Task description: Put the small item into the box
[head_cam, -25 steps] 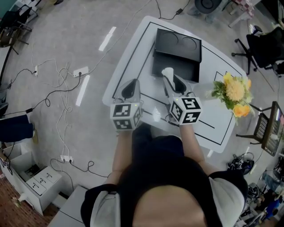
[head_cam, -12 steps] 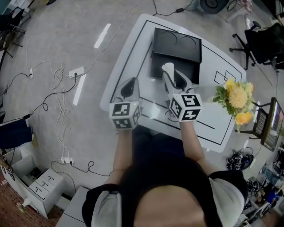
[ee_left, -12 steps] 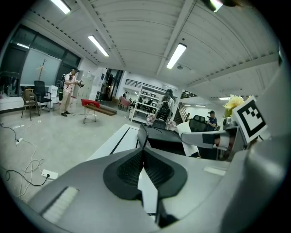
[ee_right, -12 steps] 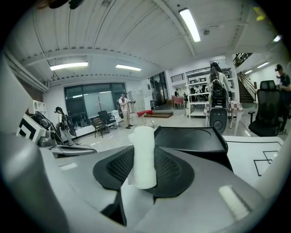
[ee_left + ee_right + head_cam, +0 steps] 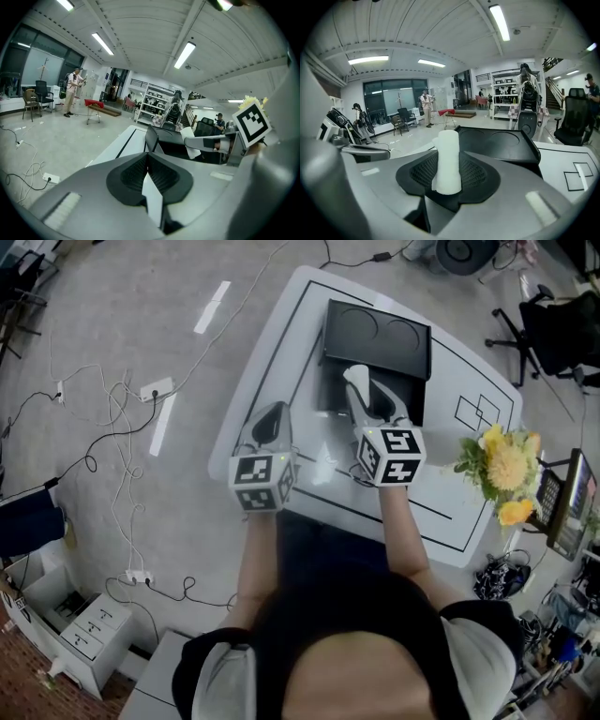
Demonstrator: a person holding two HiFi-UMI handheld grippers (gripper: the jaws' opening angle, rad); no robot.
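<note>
The small item is a white roll (image 5: 355,377), standing upright between the jaws of my right gripper (image 5: 364,395). In the right gripper view the roll (image 5: 447,161) sits pressed between both black pads, with my right gripper (image 5: 449,171) shut on it. The black box (image 5: 375,357) lies open on the table; its lid (image 5: 499,139) has two round recesses. The roll hangs over the box's near edge. My left gripper (image 5: 272,423) hovers over the table's left part, left of the box, its jaws (image 5: 147,161) shut with nothing in them.
The white table (image 5: 281,343) has black lines marked on it. A bunch of yellow flowers (image 5: 503,468) stands at its right edge. Cables and power strips (image 5: 122,427) lie on the floor to the left. An office chair (image 5: 562,324) is at the far right.
My right gripper with the white roll has edged slightly farther toward the box. The left gripper has barely moved.
</note>
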